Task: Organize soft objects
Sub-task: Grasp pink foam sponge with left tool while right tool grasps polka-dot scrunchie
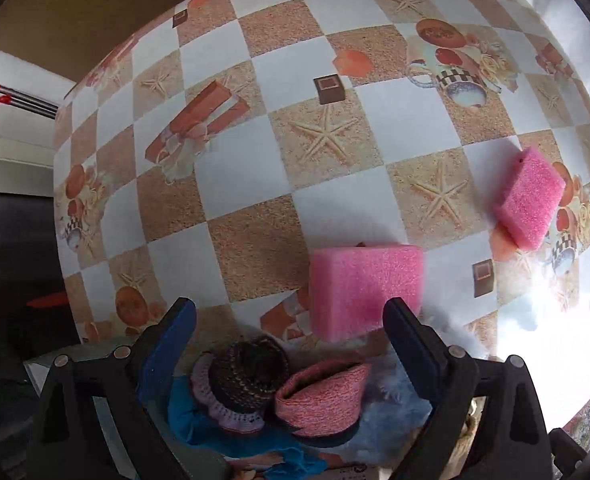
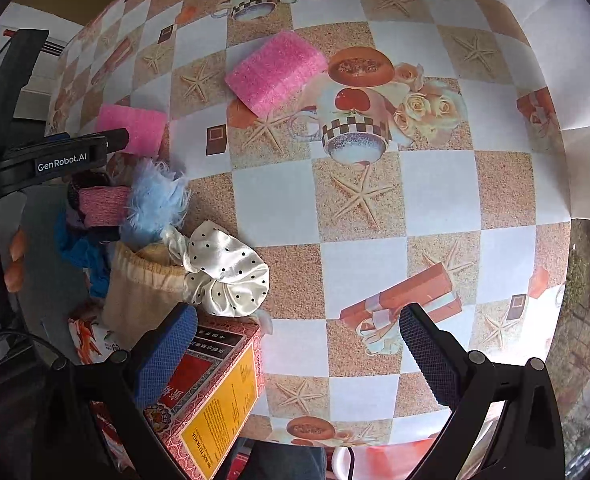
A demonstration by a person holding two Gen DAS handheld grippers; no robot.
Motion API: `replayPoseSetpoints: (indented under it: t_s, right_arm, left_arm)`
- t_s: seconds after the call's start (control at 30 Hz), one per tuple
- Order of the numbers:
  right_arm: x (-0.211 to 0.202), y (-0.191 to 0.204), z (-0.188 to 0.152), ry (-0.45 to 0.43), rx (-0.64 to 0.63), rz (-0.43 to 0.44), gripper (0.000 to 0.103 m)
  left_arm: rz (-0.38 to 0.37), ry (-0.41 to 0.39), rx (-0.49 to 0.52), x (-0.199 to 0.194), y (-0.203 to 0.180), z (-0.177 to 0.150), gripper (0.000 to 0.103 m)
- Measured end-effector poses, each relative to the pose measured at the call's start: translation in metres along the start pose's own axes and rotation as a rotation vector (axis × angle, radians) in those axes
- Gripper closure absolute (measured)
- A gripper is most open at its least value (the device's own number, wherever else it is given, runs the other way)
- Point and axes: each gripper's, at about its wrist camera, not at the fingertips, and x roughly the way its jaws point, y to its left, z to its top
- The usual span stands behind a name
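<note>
A pink sponge (image 1: 365,288) sits just ahead of my left gripper (image 1: 291,320), close to its right finger (image 1: 405,324); the wide open jaws do not hold it. It looks slightly blurred. Under the gripper lie a brown knitted scrunchie (image 1: 247,376), a pink woven band (image 1: 323,396) and blue fluff (image 1: 395,404). A second pink sponge (image 1: 531,200) rests on the tablecloth to the right, far ahead (image 2: 275,74) in the right wrist view. My right gripper (image 2: 297,320) is open and empty above the cloth.
A beige fabric bag (image 2: 143,284) holds a white dotted scrunchie (image 2: 227,276), blue fluff (image 2: 155,200) and teal cloth (image 2: 83,252). A red box with a yellow label (image 2: 215,392) lies beside my right gripper's left finger. A hand (image 2: 11,256) grips the left tool. The table edge (image 1: 59,208) runs along the left.
</note>
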Motion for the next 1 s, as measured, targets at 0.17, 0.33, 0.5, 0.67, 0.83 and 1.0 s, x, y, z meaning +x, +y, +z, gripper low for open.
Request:
replayPoseSetpoints:
  t_s: [0.17,0.33,0.5,0.67,0.83,1.0]
  right_arm:
    - [0.038,0.025,0.019,0.041,-0.105,0.003,0.001]
    - [0.07,0.043,0.023,0.058,-0.224,-0.148,0.001]
    - [0.062,-0.002,0.021,0.0,-0.135,-0.316,0.001]
    - [0.029,-0.072,0.015,-0.065,0.08,-0.246,0.001]
    - [0.023,-0.055,0.009,-0.114,0.047,-0.089,0.001]
    - [0.045,-0.034,0.014,-0.11,0.012,-0.231,0.001]
  left_arm:
    - [-0.065,0.007,-0.095,-0.005,0.049,-0.005,0.007]
    - [-0.131,0.048,-0.064,0.002,0.028,-0.007,0.007]
    - [-0.188,0.123,-0.129,0.026,0.011,-0.002,0.007]
    - [-0.162,0.178,-0.171,0.044,0.0,0.001,0.007]
    - [-0.162,0.216,-0.166,0.057,-0.02,0.007,0.007]
    - [-0.146,0.222,-0.186,0.065,-0.029,0.007,0.005]
